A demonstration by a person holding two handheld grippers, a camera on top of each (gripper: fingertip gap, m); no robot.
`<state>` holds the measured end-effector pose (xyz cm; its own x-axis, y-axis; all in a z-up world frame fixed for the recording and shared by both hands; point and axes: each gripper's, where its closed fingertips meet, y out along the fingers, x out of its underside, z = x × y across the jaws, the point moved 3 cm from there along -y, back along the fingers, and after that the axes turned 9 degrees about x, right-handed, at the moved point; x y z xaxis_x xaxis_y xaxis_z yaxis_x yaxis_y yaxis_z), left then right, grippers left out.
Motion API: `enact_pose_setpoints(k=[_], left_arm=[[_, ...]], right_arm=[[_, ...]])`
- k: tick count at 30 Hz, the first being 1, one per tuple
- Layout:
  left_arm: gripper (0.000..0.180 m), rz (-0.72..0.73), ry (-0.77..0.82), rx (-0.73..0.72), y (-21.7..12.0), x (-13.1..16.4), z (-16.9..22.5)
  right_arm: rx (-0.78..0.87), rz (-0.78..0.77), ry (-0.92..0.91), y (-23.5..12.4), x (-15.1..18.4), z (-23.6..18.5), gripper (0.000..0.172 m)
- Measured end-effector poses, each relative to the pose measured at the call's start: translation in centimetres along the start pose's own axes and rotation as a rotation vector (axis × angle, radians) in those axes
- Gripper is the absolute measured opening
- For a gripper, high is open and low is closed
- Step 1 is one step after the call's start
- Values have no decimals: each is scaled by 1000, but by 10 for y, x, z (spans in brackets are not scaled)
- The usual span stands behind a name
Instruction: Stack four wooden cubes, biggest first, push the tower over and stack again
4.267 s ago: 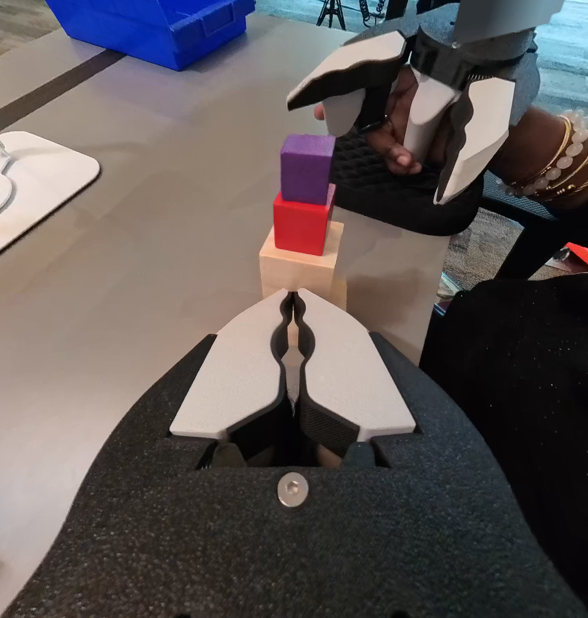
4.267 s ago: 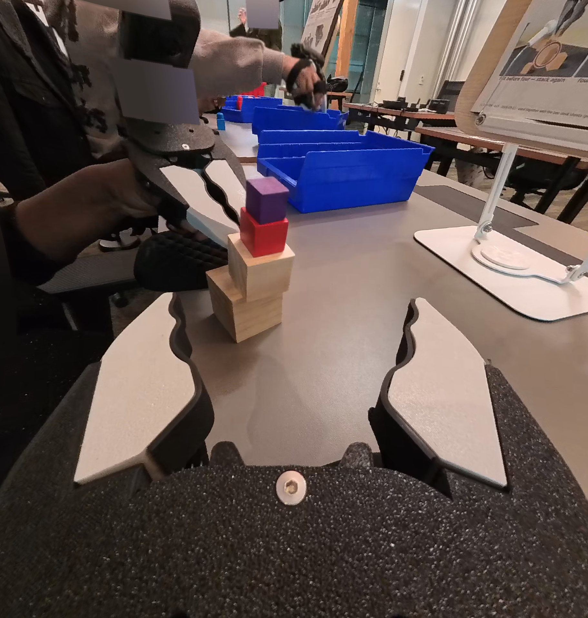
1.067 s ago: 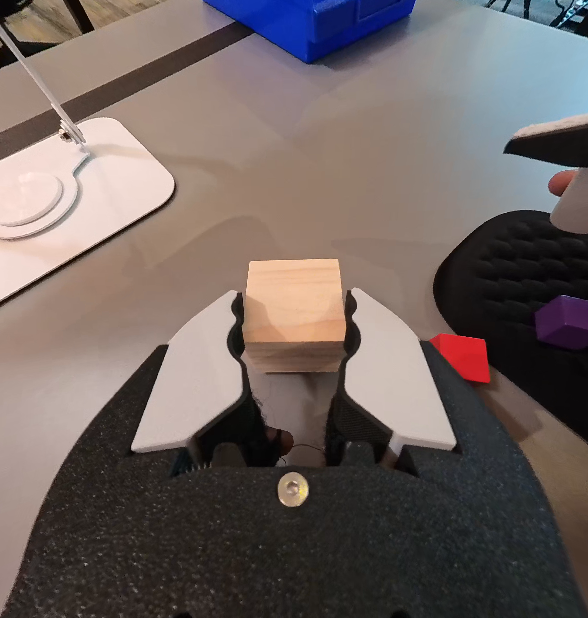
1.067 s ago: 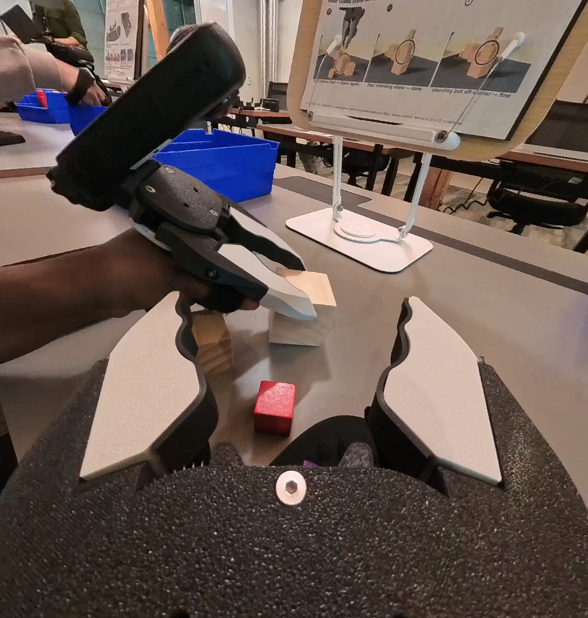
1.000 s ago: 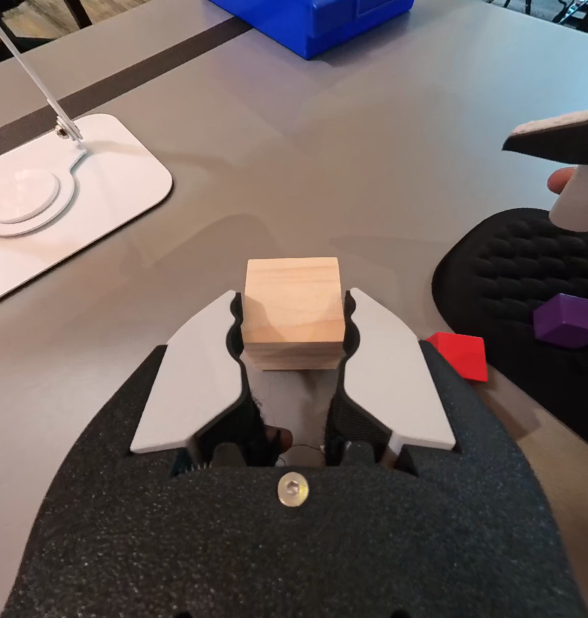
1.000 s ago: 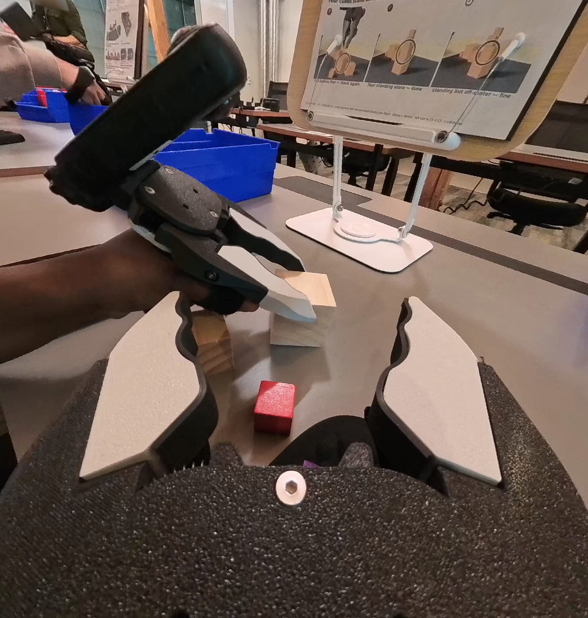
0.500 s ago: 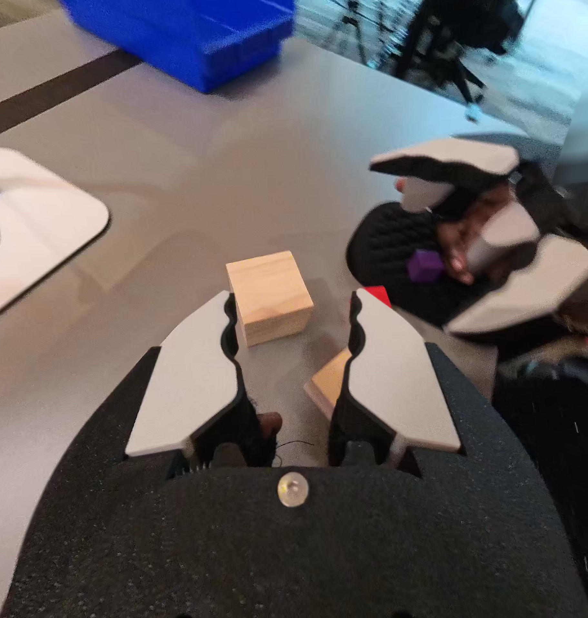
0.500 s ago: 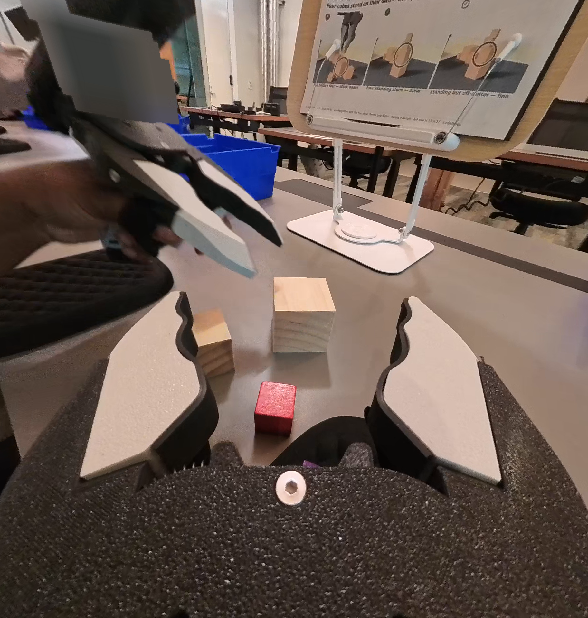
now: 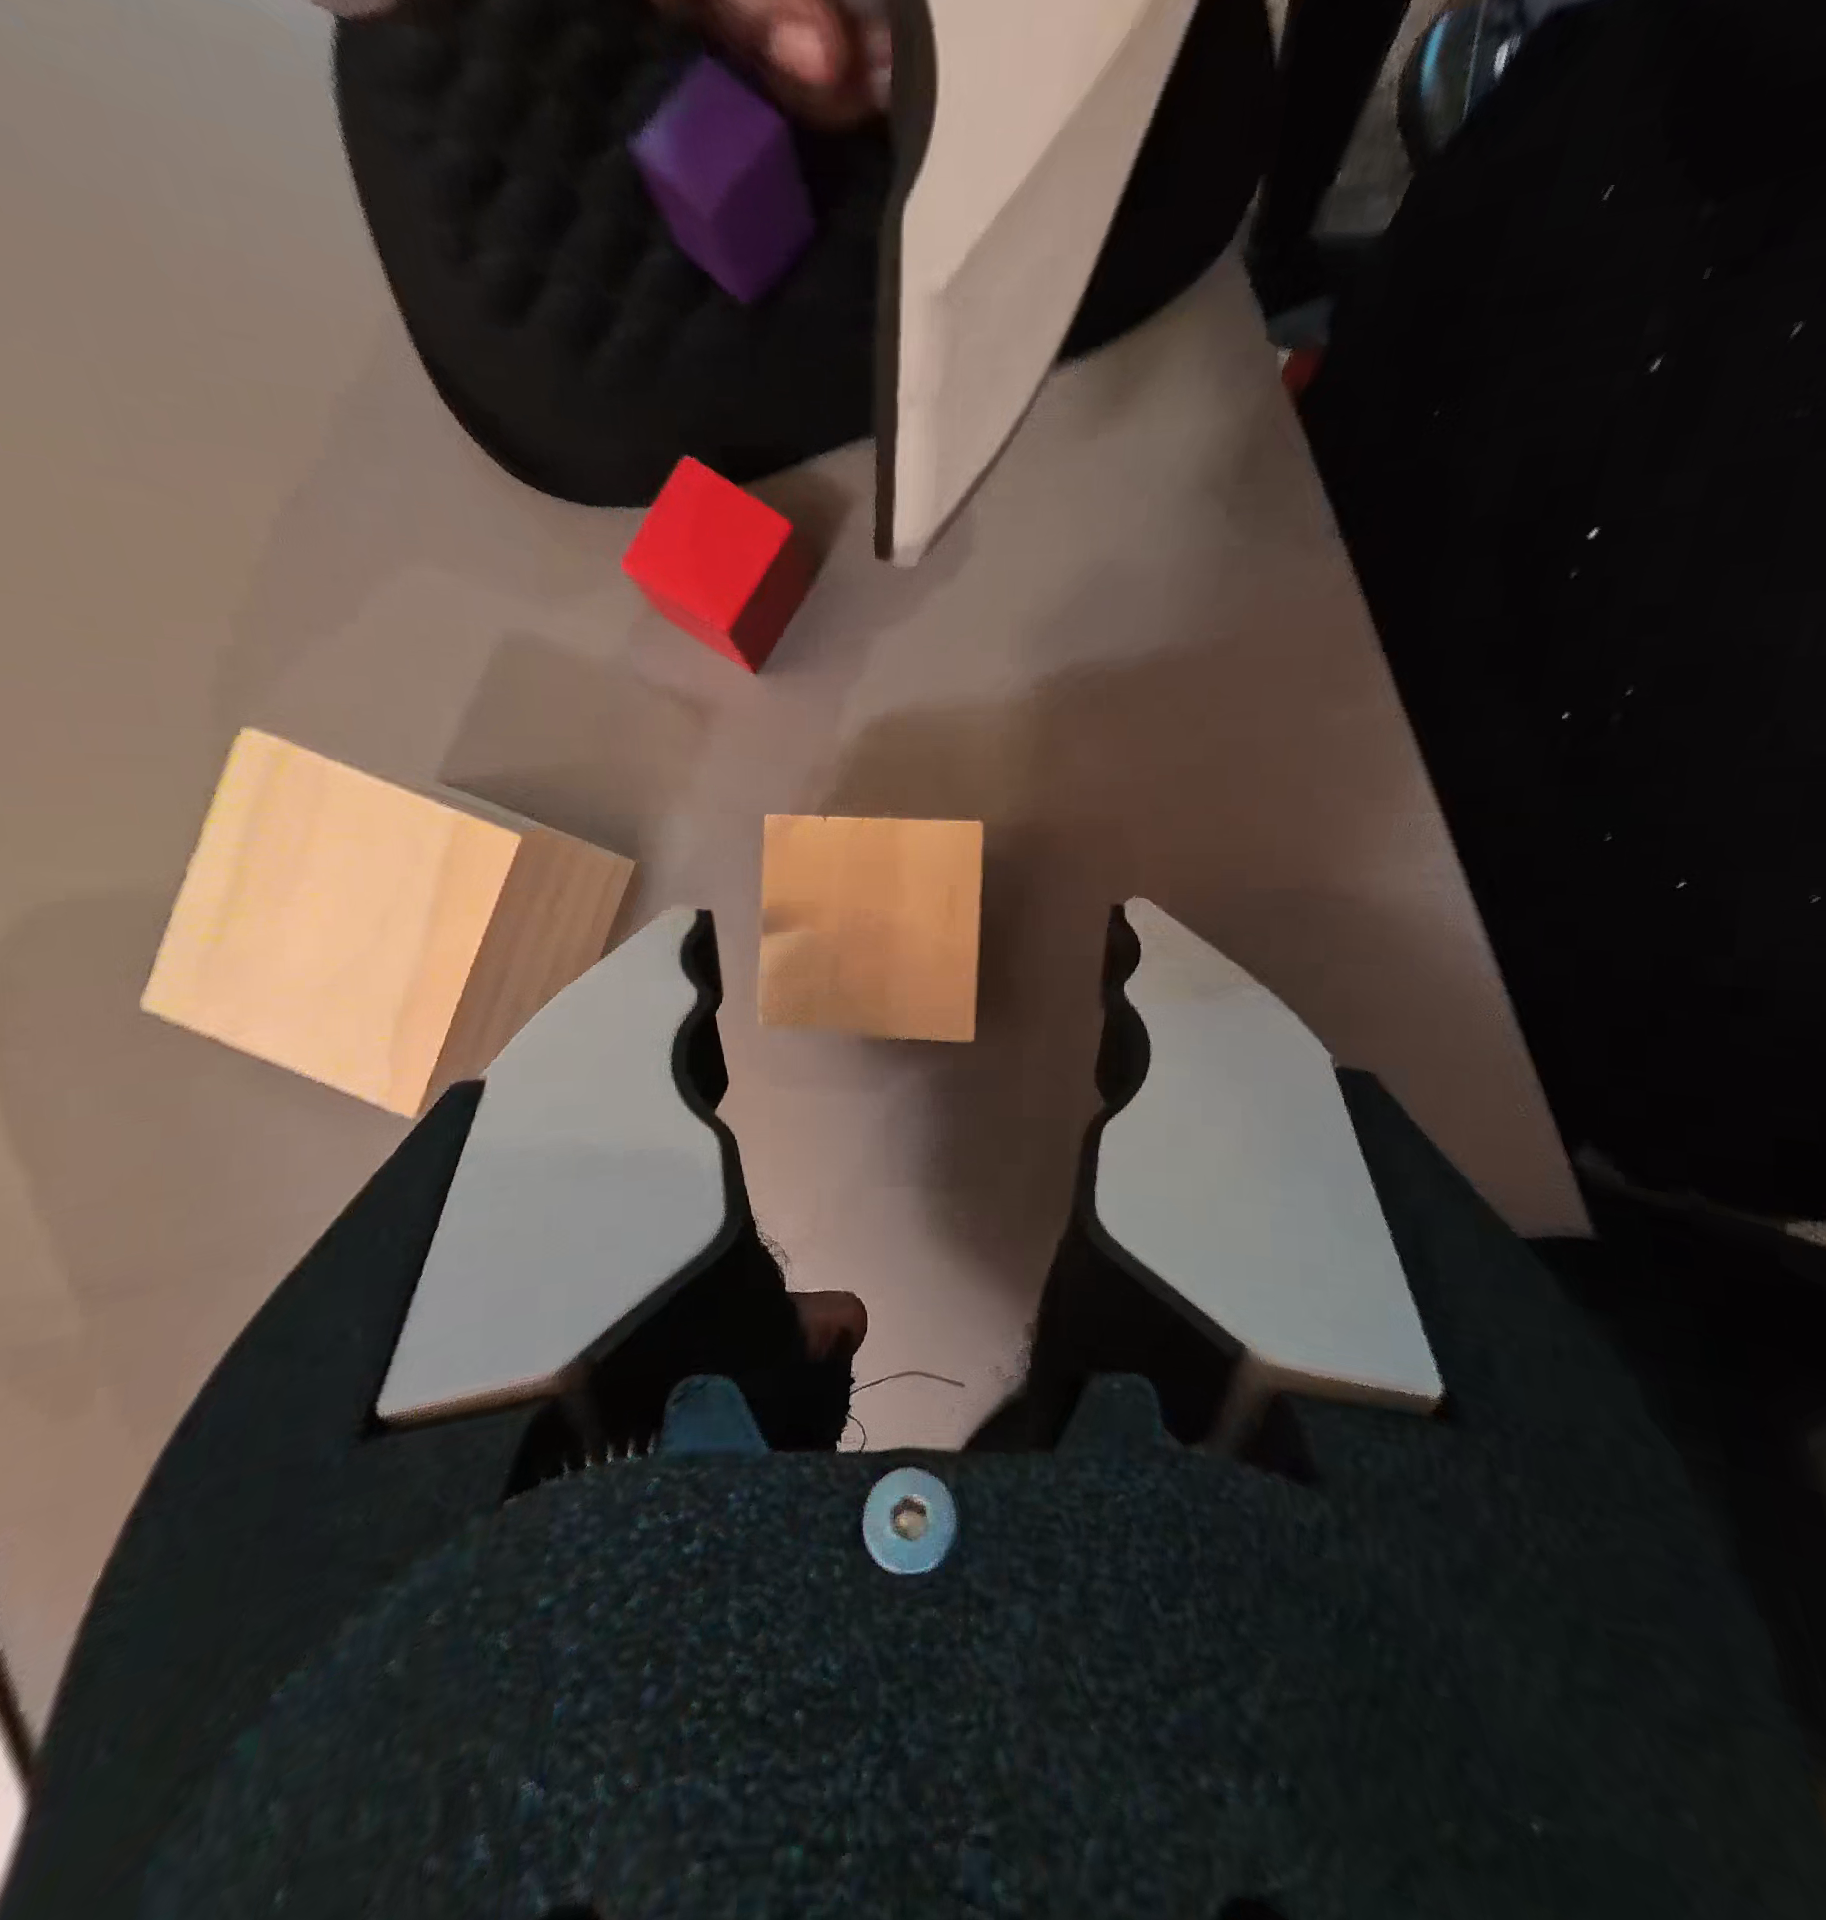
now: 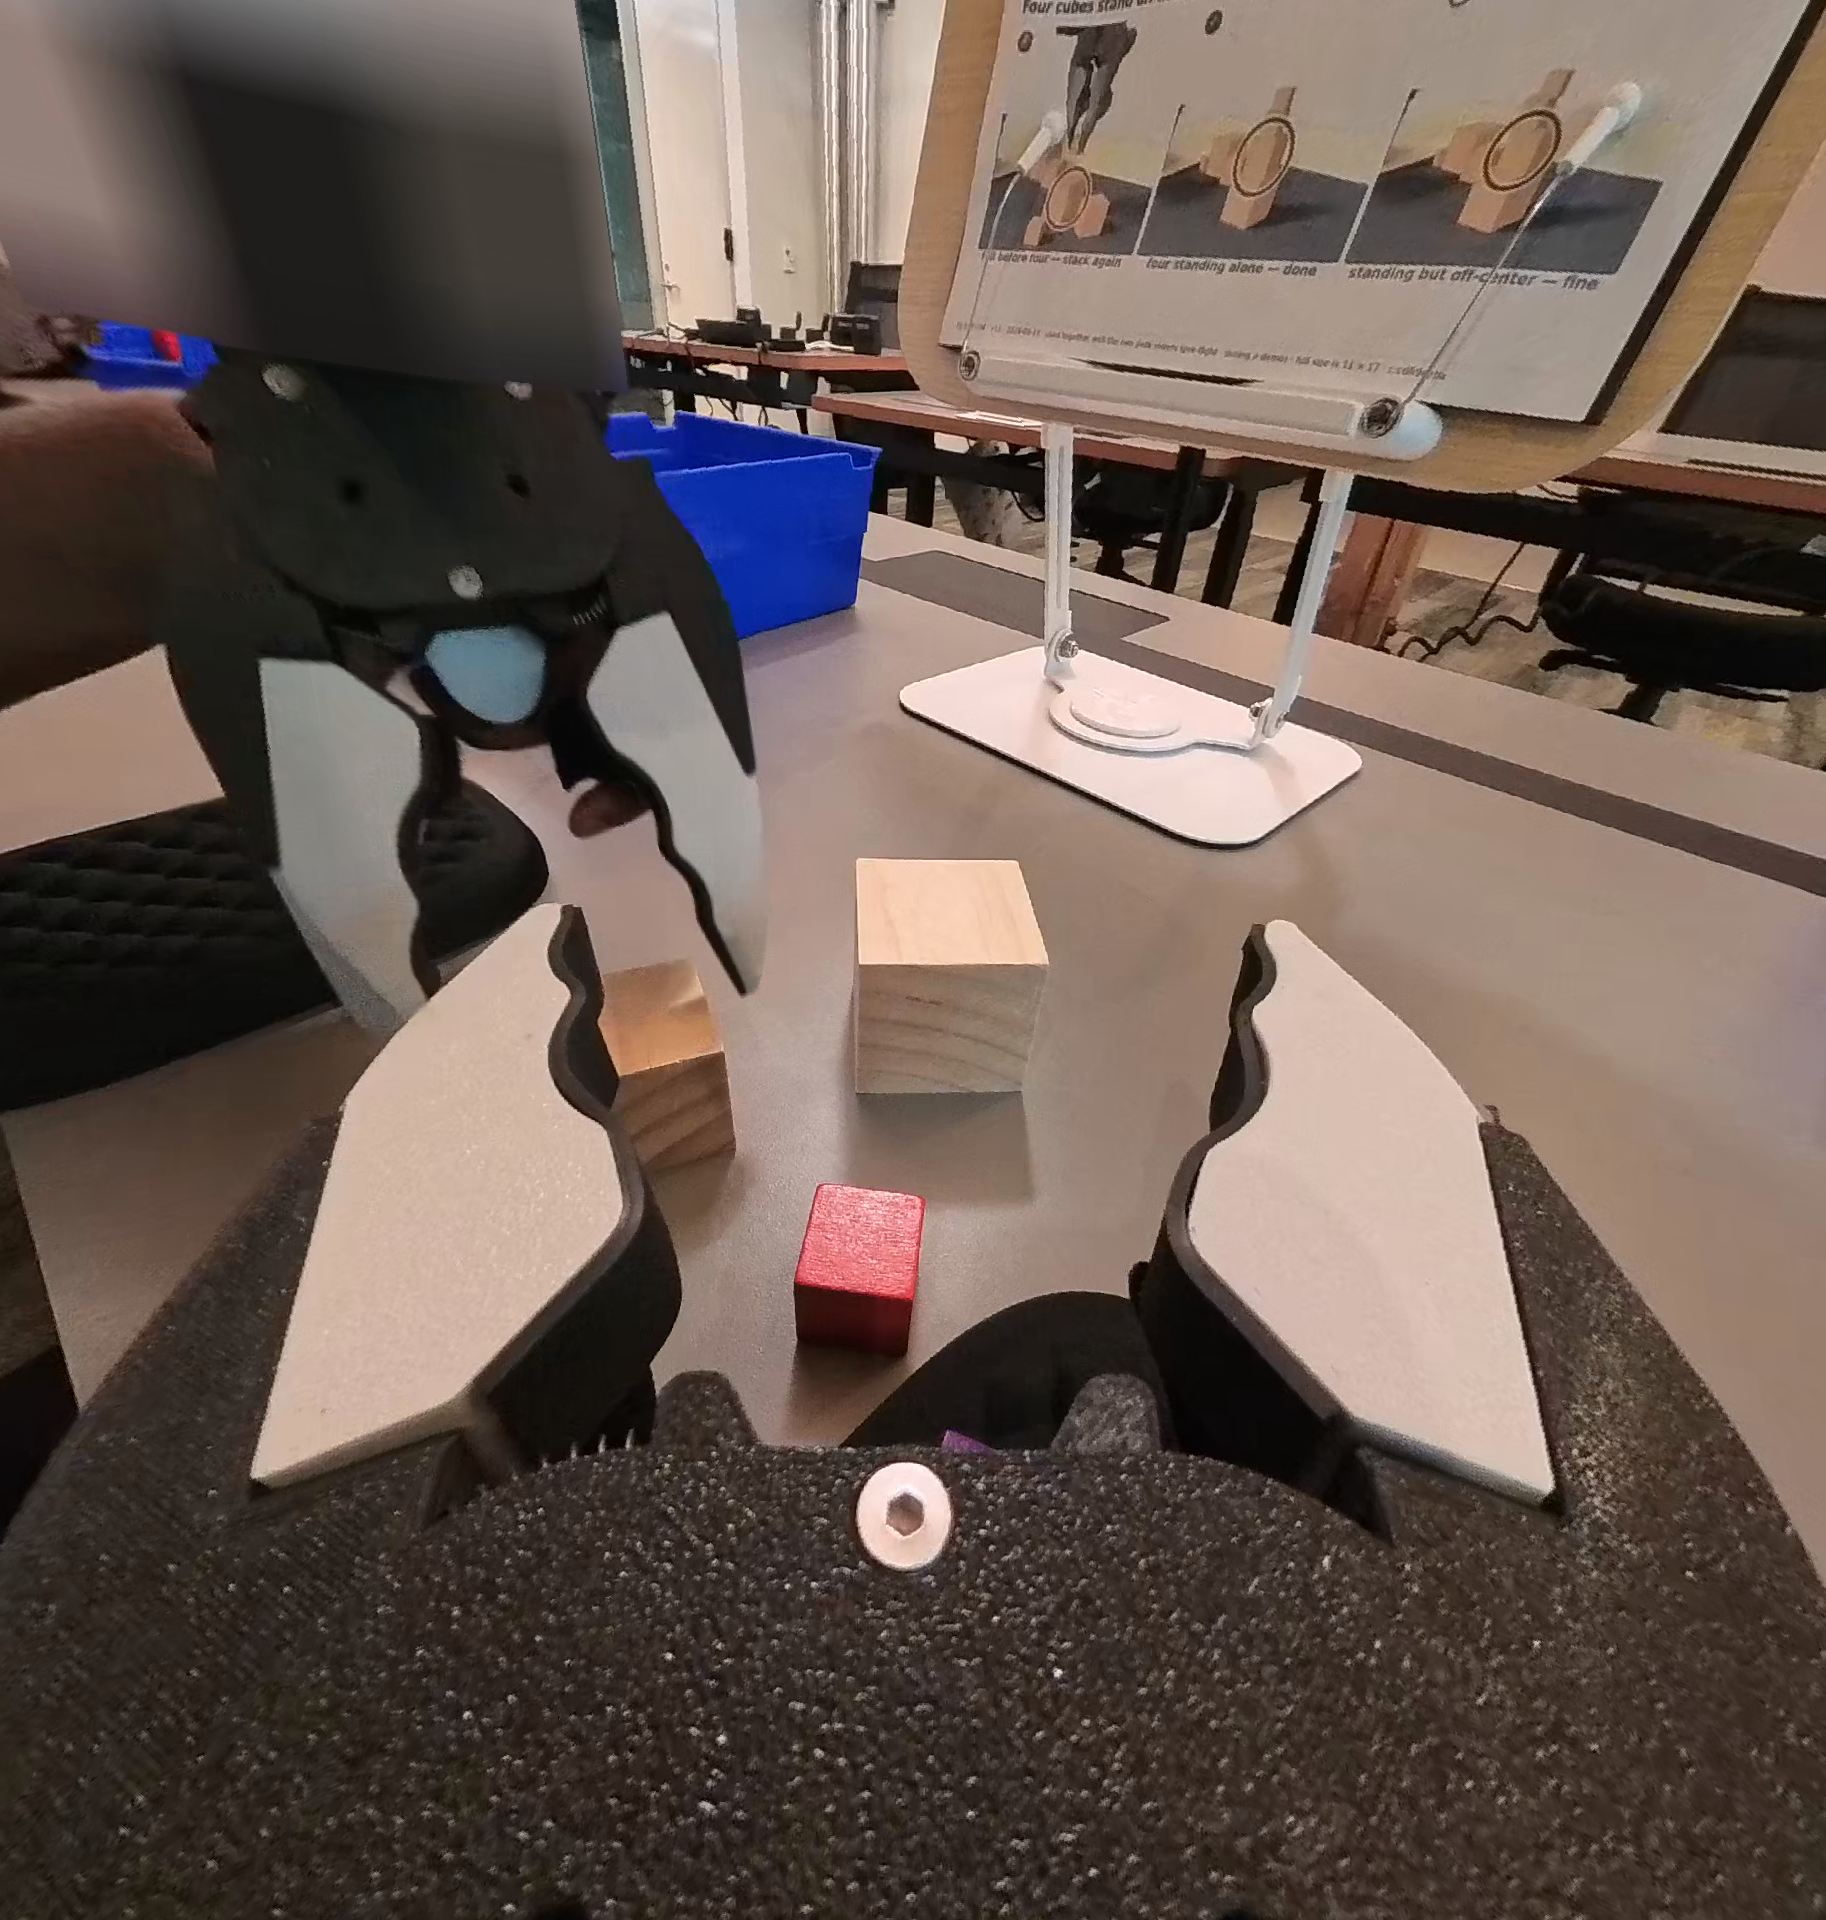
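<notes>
We hover our left gripper [image 9: 909, 925], jaws spread and gripping nothing, above the smaller wooden cube [image 9: 869, 927] on the grey table [image 9: 213, 364]. Beside it stand the larger wooden cube [image 9: 348, 914] and red cube [image 9: 711, 556]. Our right gripper [image 10: 909, 935] is wide open, empty.

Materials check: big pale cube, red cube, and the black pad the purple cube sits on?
Big pale cube: bare wood, unfinished; grain lines show on its side. Red cube: probably painted wood, matte opaque coat, faint texture; core not visible. Black pad: looks like soft foam or rubber, dimpled quilted surface, matte. Purple cube rests on it.
</notes>
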<state>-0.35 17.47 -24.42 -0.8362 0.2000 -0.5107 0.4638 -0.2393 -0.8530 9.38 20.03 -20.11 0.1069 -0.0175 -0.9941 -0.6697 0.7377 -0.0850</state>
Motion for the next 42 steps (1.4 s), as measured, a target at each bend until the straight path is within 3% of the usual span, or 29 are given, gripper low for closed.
enact_pose_setpoints(k=[3, 6, 10, 14, 18, 25, 33, 42], left_arm=[[69, -40, 28, 34, 11, 4, -1], [45, -42, 53, 40, 14, 6, -4], [45, -9, 14, 44, 9, 2, -4], [45, 44, -94, -106, -14, -6, -16], [45, 191, -200, -204, -46, -21, -24], [45, 294, -468, -450, -88, -21, -53], [45, 315, -669, -530, -89, -22, -78], [45, 250, -756, -512, -72, -26, -90]], right_arm=[[-2, -1, 8, 0, 0, 1, 114], [-5, -1, 21, 0, 0, 2, 113], [-9, 3, 27, 0, -1, 2, 112], [-10, 2, 30, 0, -1, 2, 112], [-10, -3, 31, 0, 0, 2, 111], [-4, -9, 28, 1, 1, 2, 109], [4, -5, 46, 0, 0, 5, 108], [16, -16, 42, 1, 1, 5, 106]])
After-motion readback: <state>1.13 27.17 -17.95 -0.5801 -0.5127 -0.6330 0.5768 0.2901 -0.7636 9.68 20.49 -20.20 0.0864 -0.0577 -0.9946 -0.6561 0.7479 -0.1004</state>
